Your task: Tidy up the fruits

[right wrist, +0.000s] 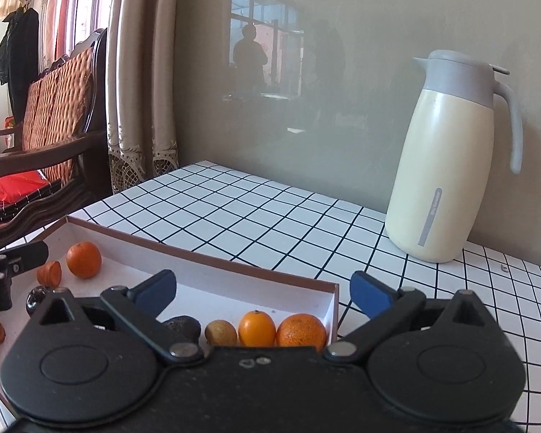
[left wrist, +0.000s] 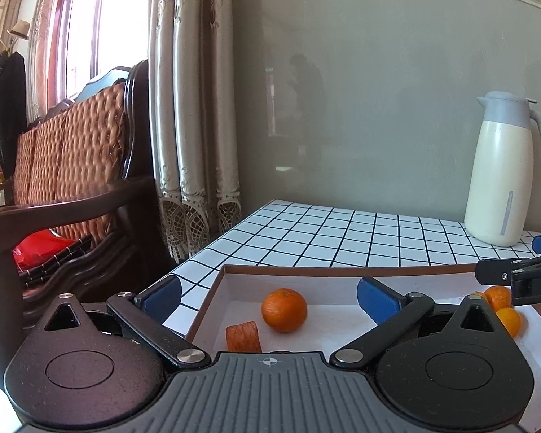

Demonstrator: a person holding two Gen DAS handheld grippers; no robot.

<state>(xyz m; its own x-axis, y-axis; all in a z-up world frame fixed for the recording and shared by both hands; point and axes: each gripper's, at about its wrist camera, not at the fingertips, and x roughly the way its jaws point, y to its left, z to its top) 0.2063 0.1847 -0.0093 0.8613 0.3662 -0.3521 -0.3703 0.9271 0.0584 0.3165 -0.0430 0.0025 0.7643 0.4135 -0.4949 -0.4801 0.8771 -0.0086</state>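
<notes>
A white box with a brown rim (left wrist: pixel 306 270) lies on the checked table. My left gripper (left wrist: pixel 268 288) hovers open over its left end, with an orange (left wrist: pixel 284 309) and a ridged orange-red piece (left wrist: pixel 243 336) lying loose below. Two small oranges (left wrist: pixel 503 306) sit at the right. My right gripper (right wrist: pixel 263 290) is open and empty above the box's right end (right wrist: pixel 333 306). Under it, against the end wall, lie a dark avocado (right wrist: pixel 182 326), a kiwi (right wrist: pixel 220 332), a small orange (right wrist: pixel 256 328) and a larger orange (right wrist: pixel 301 330). Neither gripper touches any fruit.
A cream jug with a grey lid (right wrist: pixel 447 158) stands at the back right by the wall. A wooden chair with woven cushions (left wrist: pixel 72 166) and curtains (left wrist: pixel 194 108) are left of the table. The left gripper's finger (right wrist: pixel 18 258) juts in over a dark round fruit (right wrist: pixel 36 297).
</notes>
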